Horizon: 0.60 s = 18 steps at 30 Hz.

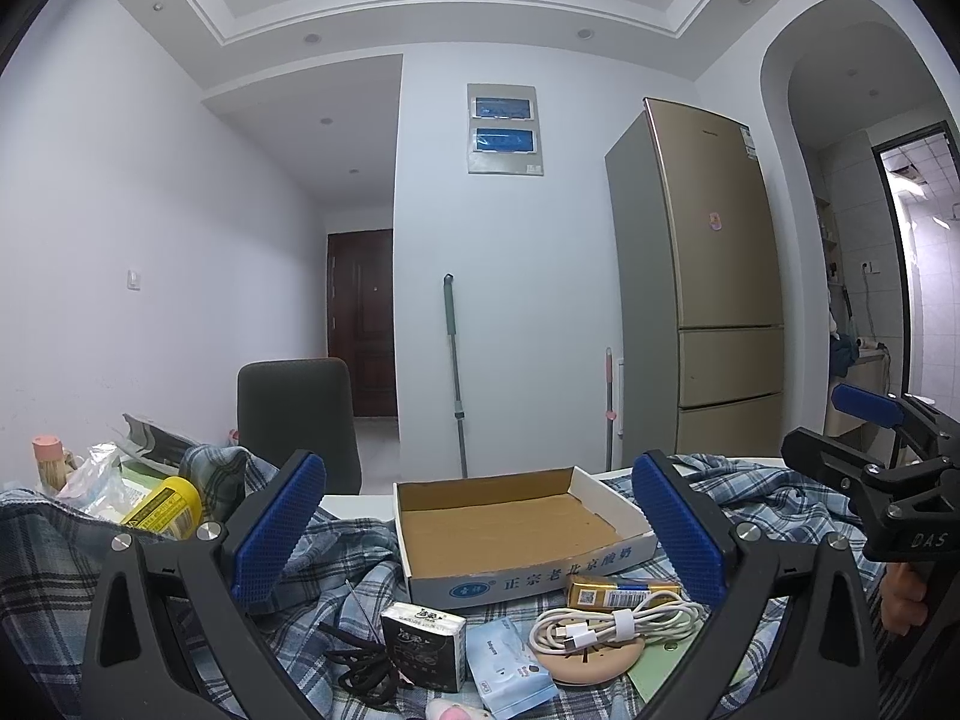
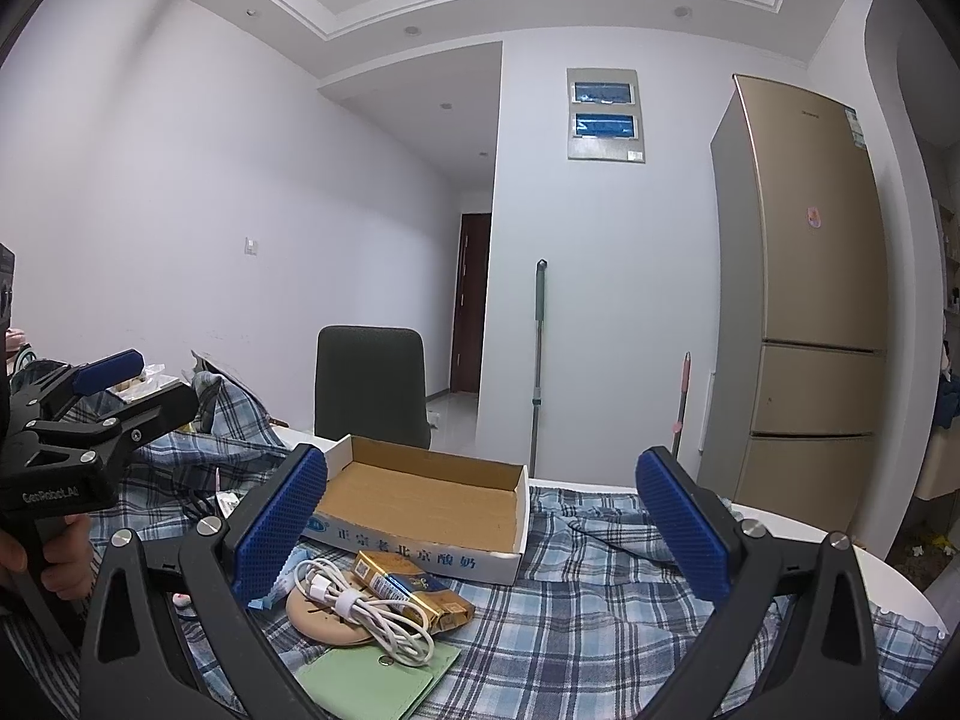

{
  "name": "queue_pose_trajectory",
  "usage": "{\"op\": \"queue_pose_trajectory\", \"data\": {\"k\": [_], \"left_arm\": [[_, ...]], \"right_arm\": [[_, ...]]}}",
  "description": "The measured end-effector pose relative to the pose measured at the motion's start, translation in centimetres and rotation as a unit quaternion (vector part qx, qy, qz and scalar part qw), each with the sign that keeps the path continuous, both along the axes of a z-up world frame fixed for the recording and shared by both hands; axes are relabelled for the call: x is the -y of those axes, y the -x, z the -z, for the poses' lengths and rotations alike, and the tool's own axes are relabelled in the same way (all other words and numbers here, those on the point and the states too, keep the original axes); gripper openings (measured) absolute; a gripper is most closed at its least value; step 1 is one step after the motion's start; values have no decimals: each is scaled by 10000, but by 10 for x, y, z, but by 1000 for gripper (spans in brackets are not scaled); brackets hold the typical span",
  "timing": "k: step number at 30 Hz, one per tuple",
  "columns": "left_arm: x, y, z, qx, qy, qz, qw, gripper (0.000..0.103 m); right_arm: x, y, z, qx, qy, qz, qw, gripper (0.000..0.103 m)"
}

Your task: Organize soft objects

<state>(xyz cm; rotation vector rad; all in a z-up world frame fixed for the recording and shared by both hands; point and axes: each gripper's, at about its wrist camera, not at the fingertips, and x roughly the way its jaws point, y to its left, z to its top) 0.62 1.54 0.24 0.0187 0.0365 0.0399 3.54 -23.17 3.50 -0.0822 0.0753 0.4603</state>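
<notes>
Lying rumpled, blue plaid cloth (image 2: 570, 618) covers table.

Home interior, dining corner by a kitchen: gold refrigerator (image 1: 714, 276), wall breaker panel (image 1: 504, 129), mop (image 1: 454, 372) against wall, dark entry door (image 1: 362, 324), plaid-covered table (image 2: 600, 630).

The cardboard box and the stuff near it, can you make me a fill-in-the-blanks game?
1. The cardboard box has ____ inside it.
2. The white cable lies coiled on a round ____ pad.
3. Everything sits on a blue ____ cloth.
4. Both hand-held grippers, left and right, are ____.

Missing words: nothing; beige; plaid; open
</notes>
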Motion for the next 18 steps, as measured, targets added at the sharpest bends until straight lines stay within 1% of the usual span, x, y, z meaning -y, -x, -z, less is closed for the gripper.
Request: {"op": "queue_pose_trajectory", "data": {"k": [6, 12, 18], "left_arm": [[2, -1, 0, -60, -69, -9, 10000, 103], [0, -10, 3, -254, 6, -53, 9997, 103], [-5, -16, 6, -372, 90, -44, 9993, 103]], "right_arm": [[-3, -2, 0, -51, 112, 106, 9999, 103], [-6, -3, 0, -113, 165, 95, 9998, 103], [-12, -5, 2, -155, 330, 190, 9992, 103]]}}
